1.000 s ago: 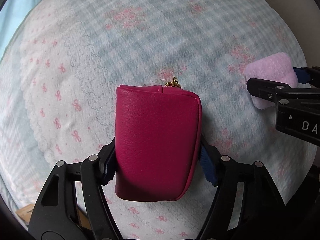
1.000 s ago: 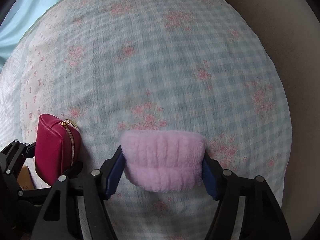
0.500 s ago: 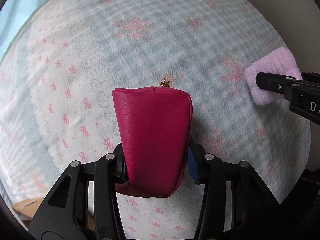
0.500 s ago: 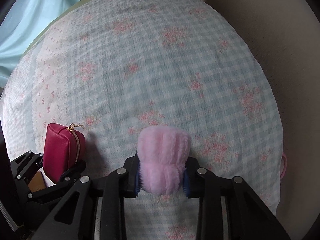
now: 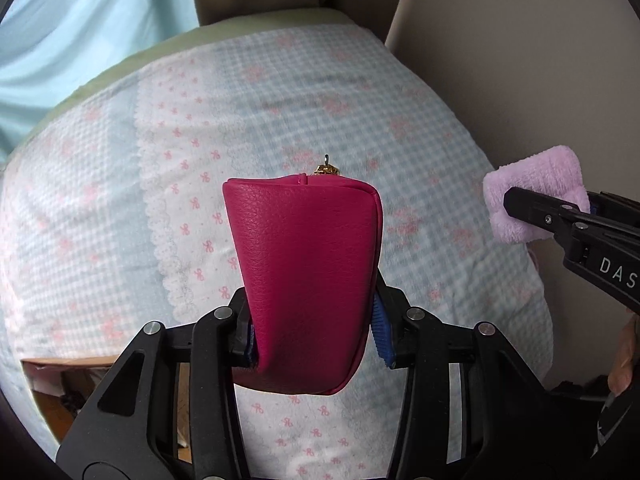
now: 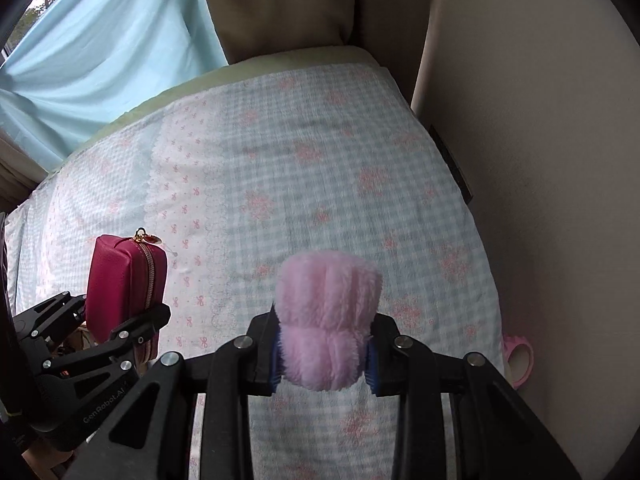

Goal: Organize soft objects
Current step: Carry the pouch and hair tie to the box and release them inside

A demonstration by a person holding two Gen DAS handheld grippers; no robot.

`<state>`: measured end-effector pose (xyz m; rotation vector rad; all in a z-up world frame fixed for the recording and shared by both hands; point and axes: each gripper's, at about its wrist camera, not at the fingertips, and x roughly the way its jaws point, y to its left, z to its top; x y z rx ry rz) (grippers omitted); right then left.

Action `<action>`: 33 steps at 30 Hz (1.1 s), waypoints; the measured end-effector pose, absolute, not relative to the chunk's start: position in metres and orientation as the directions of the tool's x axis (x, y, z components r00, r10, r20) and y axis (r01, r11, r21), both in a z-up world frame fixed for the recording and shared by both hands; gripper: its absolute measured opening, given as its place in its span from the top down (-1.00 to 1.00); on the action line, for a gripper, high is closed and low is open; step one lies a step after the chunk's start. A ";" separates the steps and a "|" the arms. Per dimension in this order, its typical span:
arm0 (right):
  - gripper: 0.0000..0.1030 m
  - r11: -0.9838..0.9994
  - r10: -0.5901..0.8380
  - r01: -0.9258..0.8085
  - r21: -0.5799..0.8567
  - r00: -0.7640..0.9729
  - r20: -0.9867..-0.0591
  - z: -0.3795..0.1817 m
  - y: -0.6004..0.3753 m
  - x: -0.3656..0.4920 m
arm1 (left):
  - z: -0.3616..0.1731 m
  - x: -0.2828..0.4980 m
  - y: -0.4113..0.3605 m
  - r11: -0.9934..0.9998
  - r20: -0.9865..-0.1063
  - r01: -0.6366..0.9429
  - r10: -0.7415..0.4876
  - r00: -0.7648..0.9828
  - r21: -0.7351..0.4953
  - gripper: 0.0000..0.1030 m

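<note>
My left gripper (image 5: 314, 338) is shut on a magenta leather pouch (image 5: 308, 276) with a gold zip pull, held upright above the bed. The pouch (image 6: 126, 292) and the left gripper (image 6: 116, 330) also show at the left of the right wrist view. My right gripper (image 6: 324, 364) is shut on a fluffy pink soft object (image 6: 328, 320), squeezed narrow between the jaws and lifted off the bed. The pink object (image 5: 536, 196) also shows at the right edge of the left wrist view, in the right gripper (image 5: 568, 216).
A blue gingham bedspread (image 6: 328, 168) with pink flowers and a white bow-print strip covers the bed. A beige wall (image 6: 540, 120) runs along the right. A light blue curtain (image 6: 108, 52) hangs at the back left. A pink ring-shaped object (image 6: 518, 360) lies between bed and wall.
Both grippers have closed tighter on their objects and lifted them well above the bed; the view now takes in the curtain, headboard and wall.
</note>
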<state>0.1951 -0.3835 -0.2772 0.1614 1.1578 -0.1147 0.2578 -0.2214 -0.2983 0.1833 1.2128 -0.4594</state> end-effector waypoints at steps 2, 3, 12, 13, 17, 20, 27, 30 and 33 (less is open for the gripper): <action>0.44 0.988 -0.003 0.143 0.065 0.431 -0.902 -0.251 -0.369 0.187 | -0.266 0.249 -0.211 0.901 -0.911 0.416 -0.267 0.313 -0.121 0.23; 0.45 0.990 -0.002 0.126 0.060 0.447 -0.895 -0.237 -0.361 0.181 | -0.250 0.241 -0.207 0.905 -0.901 0.407 -0.276 0.334 -0.125 0.23; 0.45 0.997 0.079 -0.043 0.066 0.526 -0.847 -0.154 -0.258 0.165 | -0.138 0.193 -0.121 0.940 -0.815 0.324 -0.271 0.513 -0.109 0.23; 0.45 0.996 0.090 -0.060 0.068 0.528 -0.845 -0.149 -0.245 0.164 | -0.131 0.189 -0.109 0.945 -0.809 0.311 -0.262 0.525 -0.104 0.23; 0.45 0.990 0.135 -0.110 0.091 0.525 -0.840 -0.145 -0.193 0.148 | -0.119 0.171 -0.057 0.961 -0.807 0.263 -0.218 0.548 -0.081 0.23; 0.45 0.986 0.155 -0.133 0.100 0.516 -0.842 -0.148 -0.153 0.139 | -0.123 0.158 -0.012 0.971 -0.817 0.224 -0.195 0.543 -0.083 0.23; 0.45 0.987 0.163 -0.085 0.139 0.481 -0.862 -0.173 -0.067 0.122 | -0.158 0.144 0.091 0.975 -0.852 0.203 -0.178 0.492 -0.087 0.23; 0.45 0.985 0.172 -0.056 0.165 0.453 -0.875 -0.189 -0.035 0.119 | -0.178 0.146 0.127 0.972 -0.870 0.215 -0.182 0.458 -0.091 0.23; 0.45 0.984 0.177 -0.049 0.172 0.419 -0.891 -0.206 -0.005 0.119 | -0.200 0.151 0.154 0.970 -0.887 0.226 -0.178 0.426 -0.086 0.23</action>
